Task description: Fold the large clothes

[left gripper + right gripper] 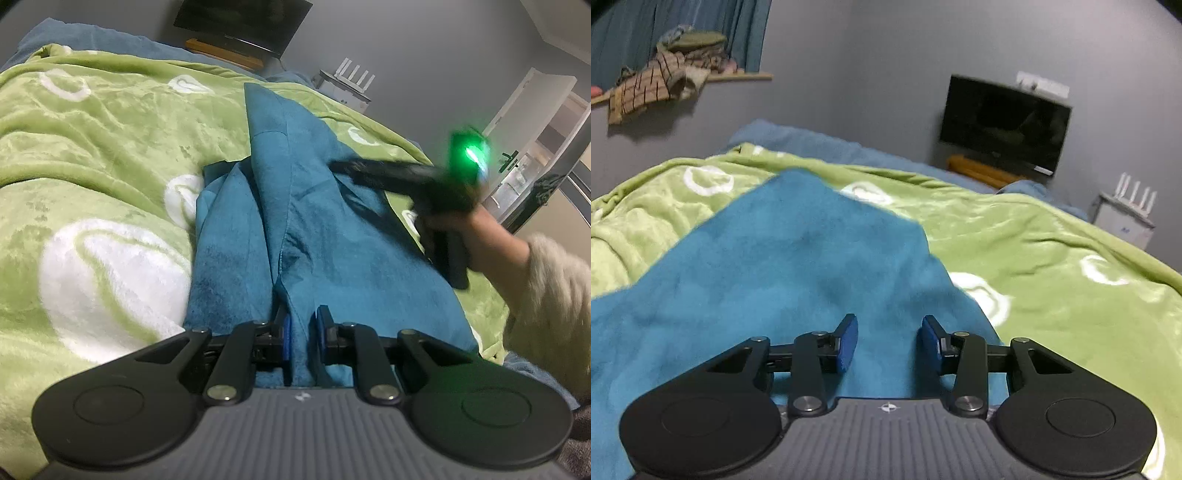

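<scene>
A large teal garment [317, 229] lies bunched and partly folded on a green blanket with white rings [92, 147]. My left gripper [302, 332] is shut on a fold of the teal cloth at its near edge. In the left wrist view the right gripper [343, 168] hovers blurred over the garment's right side, held by a hand, with a green light on its body. In the right wrist view my right gripper [889, 339] is open just above the flat teal cloth [783, 258], with nothing between its blue pads.
The green blanket [1052, 258] covers a bed with a blue sheet [812, 142] at the far end. A dark TV [1004, 123] hangs on the grey wall. A white router box [1126, 218] stands at the right. A shelf with piled clothes [676, 70] is at the upper left.
</scene>
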Available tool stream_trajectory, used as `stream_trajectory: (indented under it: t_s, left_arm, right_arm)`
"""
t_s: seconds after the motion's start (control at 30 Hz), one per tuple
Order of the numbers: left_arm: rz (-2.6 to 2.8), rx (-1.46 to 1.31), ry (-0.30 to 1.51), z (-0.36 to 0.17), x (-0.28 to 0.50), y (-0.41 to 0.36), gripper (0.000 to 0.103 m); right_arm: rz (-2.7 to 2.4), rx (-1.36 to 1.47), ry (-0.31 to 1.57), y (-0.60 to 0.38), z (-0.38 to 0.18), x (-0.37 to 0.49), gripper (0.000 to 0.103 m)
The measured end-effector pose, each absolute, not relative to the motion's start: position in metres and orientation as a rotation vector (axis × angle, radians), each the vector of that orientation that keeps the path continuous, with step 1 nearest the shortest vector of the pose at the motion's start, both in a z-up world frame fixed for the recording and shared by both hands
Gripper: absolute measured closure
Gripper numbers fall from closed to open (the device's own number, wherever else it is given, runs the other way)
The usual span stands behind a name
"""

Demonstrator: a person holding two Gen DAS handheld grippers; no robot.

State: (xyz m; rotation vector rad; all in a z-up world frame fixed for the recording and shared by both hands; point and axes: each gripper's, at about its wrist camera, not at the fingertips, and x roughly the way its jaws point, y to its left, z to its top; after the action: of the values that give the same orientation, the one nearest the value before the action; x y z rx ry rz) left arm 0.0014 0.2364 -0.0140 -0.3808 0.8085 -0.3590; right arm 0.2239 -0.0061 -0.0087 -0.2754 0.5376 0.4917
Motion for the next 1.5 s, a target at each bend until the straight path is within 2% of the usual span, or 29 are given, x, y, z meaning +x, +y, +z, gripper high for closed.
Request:
stream_trajectory:
  t_s: [0.17, 0.2, 0.33, 0.4, 0.47, 0.53, 0.63, 0.77, 0.9, 0.97, 1.07, 1.13, 1.2, 1.3, 1.5]
  left_arm:
    - [-0.378, -0.427, 0.805, -0.021, 0.005, 0.246, 0.092]
    - [-0.379, -0.428, 0.804, -0.022, 0.005, 0.246, 0.092]
    - [-0.387, -0.435, 0.805, -0.024, 0.006, 0.247, 0.092]
    - [-0.393, -0.444, 0.804, -0.025, 0.006, 0.248, 0.092]
    - [-0.398, -0.45, 0.804, -0.027, 0.007, 0.249, 0.092]
    - [-0.401, -0.457, 0.806, -0.028, 0.008, 0.25, 0.092]
    - [-0.401, -0.46, 0.807, -0.028, 0.009, 0.251, 0.092]
    - [-0.395, -0.453, 0.811, -0.029, 0.01, 0.249, 0.092]
    - [-0.394, -0.467, 0.814, -0.03, 0.011, 0.251, 0.092]
    - [-0.393, -0.473, 0.818, -0.031, 0.011, 0.252, 0.092]
    - [-0.392, -0.484, 0.825, -0.032, 0.012, 0.253, 0.092]
    - [-0.384, -0.482, 0.835, -0.032, 0.014, 0.253, 0.092]
    - [-0.363, -0.469, 0.846, -0.029, 0.016, 0.248, 0.092]
    - [-0.353, -0.399, 0.871, -0.02, 0.029, 0.227, 0.092]
    - [-0.374, -0.253, 0.92, -0.028, 0.091, 0.164, 0.092]
  right_arm:
    - [0.52, -0.353, 0.603, 0.03, -0.02, 0.261, 0.065]
    - [0.523, -0.373, 0.616, 0.037, -0.026, 0.264, 0.069]
    - [0.556, -0.269, 0.601, 0.023, -0.018, 0.265, 0.067]
    - [0.558, -0.16, 0.568, -0.004, -0.008, 0.259, 0.047]
    - [0.524, -0.093, 0.545, -0.035, -0.003, 0.252, 0.032]
    - [0.466, -0.056, 0.573, -0.065, -0.006, 0.249, 0.031]
    - [0.457, 0.084, 0.651, -0.109, -0.021, 0.248, 0.019]
    - [0.515, 0.425, 0.808, -0.157, -0.055, 0.258, 0.006]
    - [0.612, 0.887, 0.97, -0.184, -0.12, 0.276, 0.002]
    - [0.65, 0.959, 0.956, -0.18, -0.136, 0.276, 0.0]
    - [0.71, 1.023, 0.927, -0.167, -0.15, 0.277, 0.0]
    - [0.712, 0.998, 0.897, -0.16, -0.148, 0.276, 0.004]
    - [0.7, 0.951, 0.864, -0.158, -0.135, 0.273, 0.02]
    - [0.712, 0.869, 0.781, -0.16, -0.109, 0.268, 0.03]
    - [0.69, 0.633, 0.677, -0.19, -0.024, 0.3, 0.032]
